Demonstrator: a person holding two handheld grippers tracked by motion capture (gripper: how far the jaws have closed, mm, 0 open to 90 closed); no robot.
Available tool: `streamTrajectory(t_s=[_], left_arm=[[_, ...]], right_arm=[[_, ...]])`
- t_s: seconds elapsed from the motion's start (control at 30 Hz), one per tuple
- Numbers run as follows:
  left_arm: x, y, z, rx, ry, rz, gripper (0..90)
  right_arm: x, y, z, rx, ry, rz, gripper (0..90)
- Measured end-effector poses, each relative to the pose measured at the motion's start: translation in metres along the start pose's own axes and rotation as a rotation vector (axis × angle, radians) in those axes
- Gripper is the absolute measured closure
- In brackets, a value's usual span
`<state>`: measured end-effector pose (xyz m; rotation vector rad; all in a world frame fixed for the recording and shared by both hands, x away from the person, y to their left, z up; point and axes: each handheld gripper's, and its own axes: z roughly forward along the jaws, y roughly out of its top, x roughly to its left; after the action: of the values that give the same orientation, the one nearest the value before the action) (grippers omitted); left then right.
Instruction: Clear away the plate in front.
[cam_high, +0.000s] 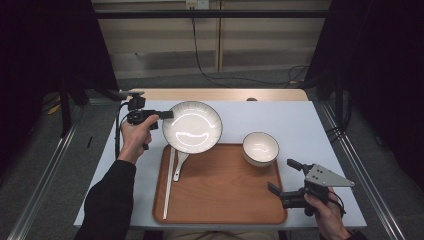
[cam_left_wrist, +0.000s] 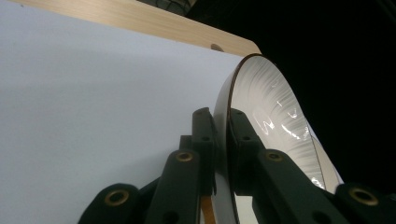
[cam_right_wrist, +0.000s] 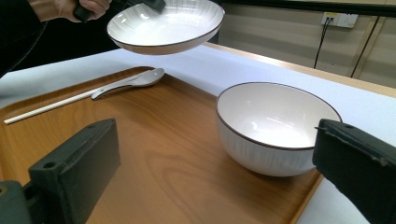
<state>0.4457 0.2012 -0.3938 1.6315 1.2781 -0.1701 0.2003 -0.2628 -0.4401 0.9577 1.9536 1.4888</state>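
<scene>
A wide white plate (cam_high: 192, 126) with a dark rim hangs in the air above the far left corner of the wooden tray (cam_high: 225, 192). My left gripper (cam_high: 167, 114) is shut on the plate's left rim, and in the left gripper view its jaws pinch the plate (cam_left_wrist: 275, 116) edge-on. A white bowl (cam_high: 260, 148) stands on the tray's far right corner. A white spoon (cam_high: 180, 165) and a long white chopstick (cam_high: 169, 182) lie on the tray's left side. My right gripper (cam_high: 284, 176) stands open at the tray's right edge, near the bowl (cam_right_wrist: 275, 126), with nothing between its jaws.
A white mat (cam_high: 300, 120) covers the table, with a wooden strip (cam_high: 220, 94) along its far edge. A black cable (cam_high: 210, 70) runs over the floor behind. Metal rails (cam_high: 370, 170) flank both sides of the table.
</scene>
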Motion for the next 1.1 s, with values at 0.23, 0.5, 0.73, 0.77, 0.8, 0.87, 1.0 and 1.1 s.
streamTrajectory(t_s=[0.23,0.5,0.73,0.77,0.8,0.87,1.0,1.1], left_arm=[[-0.016,-0.011,-0.009,0.016,-0.025,0.042,83.6],[-0.033,-0.027,-0.01,0.051,-0.095,0.081,83.5],[-0.036,-0.044,-0.011,0.051,-0.099,0.095,83.4],[-0.036,-0.045,-0.011,0.055,-0.1,0.097,83.5],[-0.037,-0.048,-0.01,0.053,-0.104,0.091,83.2],[-0.037,-0.052,-0.008,0.061,-0.094,0.082,83.2],[-0.04,-0.062,0.001,0.08,-0.098,0.098,83.2],[-0.043,-0.07,0.007,0.107,-0.111,0.106,83.3]], right_arm=[[0.0,0.0,0.0,-0.003,-0.004,-0.003,0.4],[0.0,0.0,0.0,-0.005,-0.005,-0.002,0.4],[0.0,0.0,0.0,-0.002,-0.008,-0.006,0.3],[0.0,0.0,0.0,-0.003,-0.01,-0.004,0.3],[0.0,0.0,0.0,-0.003,-0.011,-0.004,0.3],[0.0,0.0,0.0,0.002,-0.015,-0.004,0.3],[0.0,0.0,0.001,0.002,-0.014,-0.003,0.3],[0.0,0.0,0.001,0.002,-0.016,-0.005,0.3]])
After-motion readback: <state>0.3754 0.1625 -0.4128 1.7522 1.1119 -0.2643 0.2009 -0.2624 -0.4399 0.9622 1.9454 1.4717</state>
